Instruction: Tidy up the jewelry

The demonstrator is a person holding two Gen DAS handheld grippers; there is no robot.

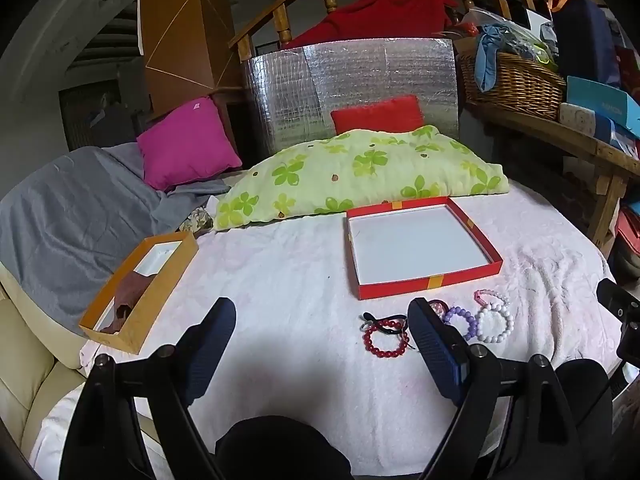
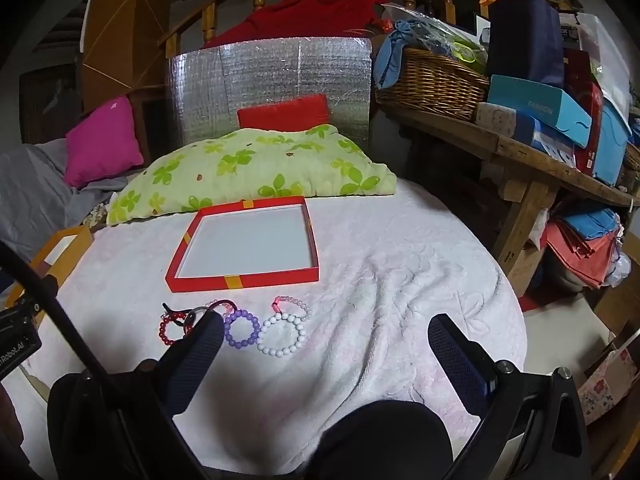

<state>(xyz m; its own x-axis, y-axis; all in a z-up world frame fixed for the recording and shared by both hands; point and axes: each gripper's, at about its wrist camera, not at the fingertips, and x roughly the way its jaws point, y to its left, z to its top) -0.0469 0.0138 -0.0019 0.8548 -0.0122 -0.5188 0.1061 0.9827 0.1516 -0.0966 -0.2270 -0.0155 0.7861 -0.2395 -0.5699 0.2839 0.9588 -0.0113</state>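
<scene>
An empty red box lid with a white inside (image 1: 416,246) (image 2: 248,242) lies on the pale pink blanket. In front of it lie beaded bracelets: red (image 1: 386,338) (image 2: 166,330), purple (image 1: 462,320) (image 2: 241,330), white (image 1: 495,322) (image 2: 281,334), a small pink one (image 1: 490,296) (image 2: 292,305), and black hair ties (image 1: 384,320). My left gripper (image 1: 322,318) is open and empty, just left of the bracelets. My right gripper (image 2: 326,334) is open and empty, above the blanket right of the white bracelet.
An orange box (image 1: 140,284) with a brown item inside sits at the left edge of the blanket. A green floral pillow (image 1: 360,170) lies behind the red lid. A wooden bench (image 2: 520,148) with a basket and boxes stands to the right.
</scene>
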